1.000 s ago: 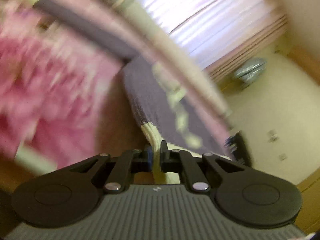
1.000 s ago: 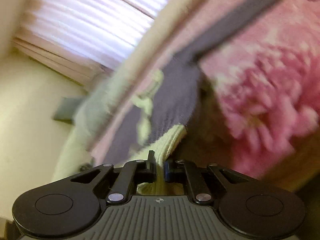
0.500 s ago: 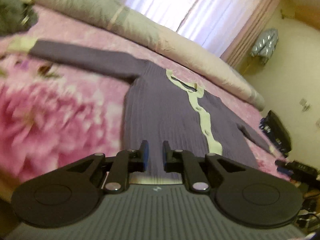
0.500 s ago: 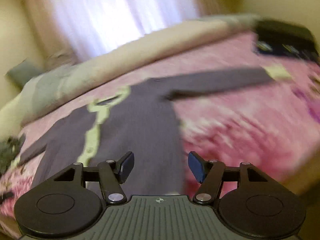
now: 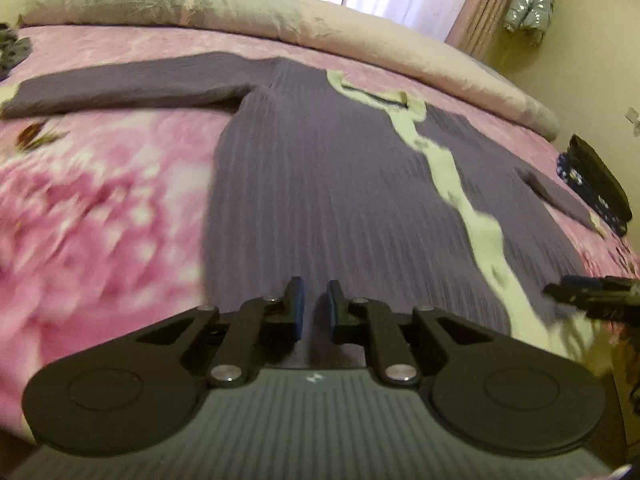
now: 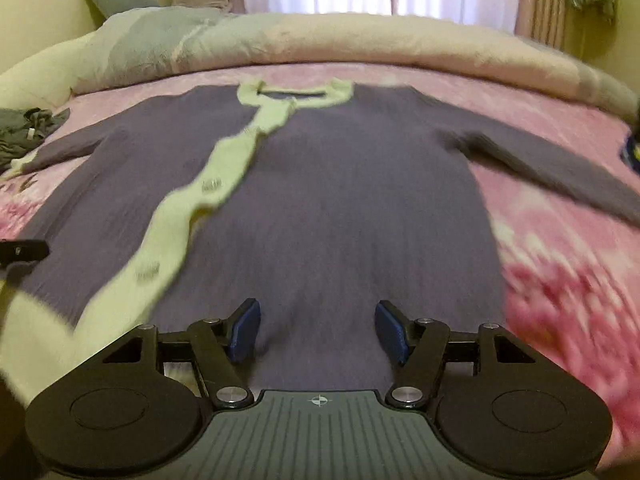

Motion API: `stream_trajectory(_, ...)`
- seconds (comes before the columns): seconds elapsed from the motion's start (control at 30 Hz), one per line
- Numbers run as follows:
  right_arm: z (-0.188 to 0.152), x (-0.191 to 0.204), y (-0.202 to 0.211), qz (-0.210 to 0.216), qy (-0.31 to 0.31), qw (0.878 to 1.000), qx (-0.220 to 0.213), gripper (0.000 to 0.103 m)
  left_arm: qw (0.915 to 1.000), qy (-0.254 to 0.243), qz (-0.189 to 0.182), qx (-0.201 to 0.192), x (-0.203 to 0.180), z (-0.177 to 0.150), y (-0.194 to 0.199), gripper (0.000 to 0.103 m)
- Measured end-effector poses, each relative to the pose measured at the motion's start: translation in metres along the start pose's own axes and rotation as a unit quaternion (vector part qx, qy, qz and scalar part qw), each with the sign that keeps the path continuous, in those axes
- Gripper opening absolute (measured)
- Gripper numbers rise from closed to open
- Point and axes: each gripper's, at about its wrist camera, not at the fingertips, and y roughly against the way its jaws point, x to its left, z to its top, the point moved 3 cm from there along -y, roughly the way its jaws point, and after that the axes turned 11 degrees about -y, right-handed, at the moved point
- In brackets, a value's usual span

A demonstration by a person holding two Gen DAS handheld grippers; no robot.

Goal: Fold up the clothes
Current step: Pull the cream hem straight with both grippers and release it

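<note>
Now: One Cardigan Flat, Two Grippers Empty

One purple cardigan point(image 5: 328, 184) with one cream button band point(image 6: 200, 196) lies spread on the pink floral bedspread point(image 5: 92, 200), two sleeves out toward the frame's left and right edges. At lower centre, the left gripper point(image 5: 314, 304) has eased apart to a narrow gap, nothing pinched. The right gripper point(image 6: 316, 330) has sprung wide, nothing between; the hem lies just beyond both fingertips.

Purple cardigan point(image 6: 340, 208) lies flat, front up, sleeves spread, on pink floral bedspread point(image 6: 560, 248). Right gripper point(image 6: 318, 330) above its hem; jaws just opened, nothing between them.
</note>
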Motion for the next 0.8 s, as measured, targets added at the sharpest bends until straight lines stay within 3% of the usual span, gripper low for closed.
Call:
stream_trajectory(0.2,-0.018,0.005,0.049,-0.046,0.007,0.999,0.014,0.060,0.9994,0.014,0.017,0.026,-0.020,-0.008,0.037,0.010)
stream_trajectory(0.3,-0.007,0.011,0.064,-0.025,-0.017,0.999,-0.036,0.061,0.9996,-0.003,0.023,0.013,-0.036,0.004,0.044,0.022)
stream_trajectory(0.33,-0.005,0.012,0.065,-0.019,-0.024,0.999,-0.044,0.061,0.9994,-0.007,0.028,0.019,-0.039,0.006,0.039,0.030)
stream_trajectory(0.37,-0.004,0.013,0.063,-0.015,-0.030,0.998,-0.047,0.061,0.9989,-0.007,0.036,0.030,-0.042,0.004,0.032,0.031)
stream_trajectory(0.47,-0.016,0.000,0.036,-0.044,-0.063,0.997,0.006,0.061,0.9964,0.010,0.066,0.054,-0.048,-0.001,0.029,0.030)
stream_trajectory(0.63,-0.017,-0.002,0.071,-0.048,-0.113,0.992,-0.004,0.061,0.9909,0.011,0.105,0.084,-0.065,0.000,0.047,0.031)
stream_trajectory(0.8,-0.007,0.002,0.115,-0.075,-0.154,0.985,-0.014,0.061,0.9935,-0.015,0.106,0.039,-0.093,0.017,0.090,0.041)
